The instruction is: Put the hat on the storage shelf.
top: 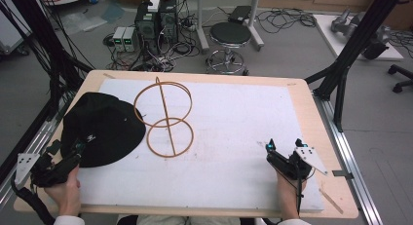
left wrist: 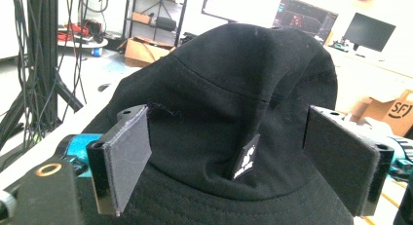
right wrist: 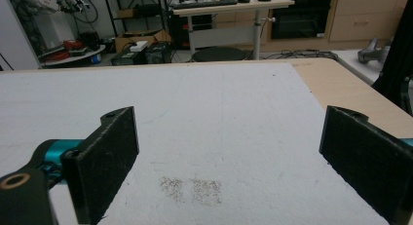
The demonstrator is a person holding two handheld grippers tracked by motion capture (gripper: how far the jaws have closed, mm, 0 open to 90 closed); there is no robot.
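Right now the left gripper (left wrist: pixel 229 171) has its jaws spread wide w/ the floppy black cloth bucket hat (left wrist: pixel 229 93) directly ahead, brim between the pads, not pinched. Just beyond the hat stands a bent-wood double-ring hat stand (top: pixel 165 117). Right gripper (right wrist: pixel 229 171), also wide apart, holds nothing over the white foam mat (right wrist: pixel 219 118).

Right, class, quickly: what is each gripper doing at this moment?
Left gripper: open, jaws either side of the black hat, not pressing it.
Right gripper: open, holding nothing.
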